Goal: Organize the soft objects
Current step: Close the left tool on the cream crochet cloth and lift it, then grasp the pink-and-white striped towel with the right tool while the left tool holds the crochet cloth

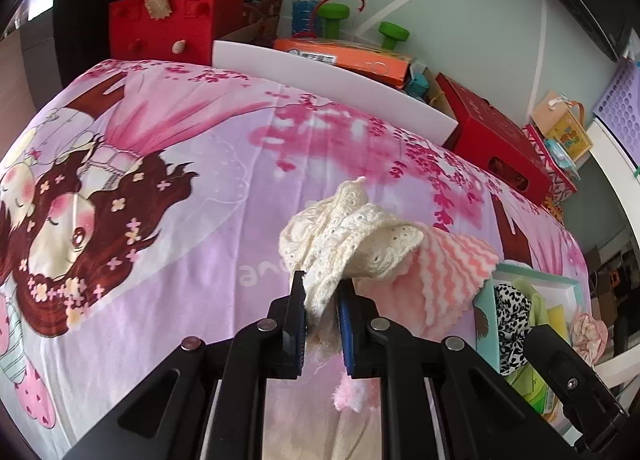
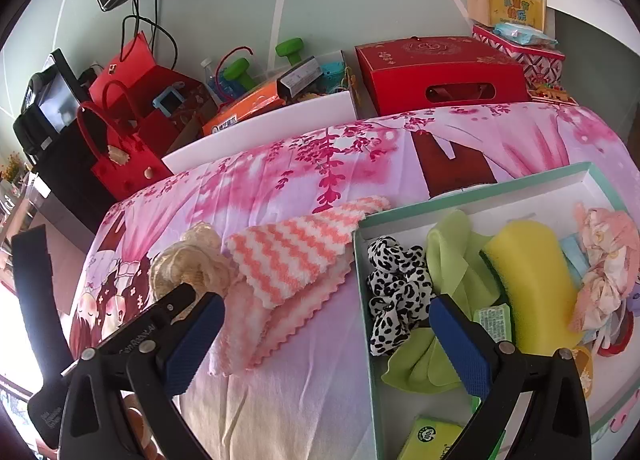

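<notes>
Bedspread: a pink and lilac cartoon-print bedspread (image 2: 320,164) covered the work surface, with clutter along the wall behind it.
Box: a shallow teal box (image 2: 472,186) sat on the robot's right, already holding a leopard scrunchie (image 2: 394,292), a green cloth (image 2: 452,252), a yellow sponge (image 2: 536,276) and a pink frilled piece (image 2: 608,272).
Towel: a pink-and-white zigzag towel (image 2: 292,256) lay flat on the bedspread just beside the box's left wall, its long axis running diagonally toward the box.
Knit piece: a cream crocheted piece (image 1: 348,236) was bunched up to the left of the towel, overlapping its edge in the left view.
Key relation: the box lay to the right of the cream piece, past the towel; the left hand was the nearer one to that piece.
Left gripper (image 1: 320,300): clenched on the lower end of the cream piece, jaws nearly together, fabric squeezed between the pads.
Right gripper (image 2: 324,336): spread wide and holding nothing, one finger over the towel's near corner, the other over the box's contents.
</notes>
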A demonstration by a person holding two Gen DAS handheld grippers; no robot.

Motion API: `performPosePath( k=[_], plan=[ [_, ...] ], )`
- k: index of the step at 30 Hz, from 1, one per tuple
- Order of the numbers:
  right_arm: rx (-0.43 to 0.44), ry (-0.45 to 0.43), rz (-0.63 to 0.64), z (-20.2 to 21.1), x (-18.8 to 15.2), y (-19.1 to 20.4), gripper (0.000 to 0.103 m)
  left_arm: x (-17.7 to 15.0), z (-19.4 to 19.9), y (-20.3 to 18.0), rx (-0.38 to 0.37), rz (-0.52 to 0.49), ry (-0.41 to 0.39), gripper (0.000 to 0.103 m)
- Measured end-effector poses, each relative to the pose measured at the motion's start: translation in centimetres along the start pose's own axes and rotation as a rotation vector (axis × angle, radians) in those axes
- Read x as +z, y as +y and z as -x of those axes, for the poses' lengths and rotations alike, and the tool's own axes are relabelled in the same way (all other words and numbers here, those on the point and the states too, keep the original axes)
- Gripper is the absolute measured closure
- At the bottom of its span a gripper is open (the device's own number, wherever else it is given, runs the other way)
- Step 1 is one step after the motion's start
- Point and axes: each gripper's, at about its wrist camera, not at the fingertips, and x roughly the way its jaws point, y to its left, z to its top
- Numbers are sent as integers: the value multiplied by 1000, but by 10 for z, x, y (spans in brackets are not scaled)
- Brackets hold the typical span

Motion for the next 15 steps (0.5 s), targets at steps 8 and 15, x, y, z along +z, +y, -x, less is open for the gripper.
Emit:
performPosePath(
  k=[8,15],
  plan=[
    [13,2,27,-2,-1,6,0,3,13,20,42,83,-15,90],
    [43,-11,81,-2,-3,19,0,4,26,35,75,133,-40,91]
  ],
)
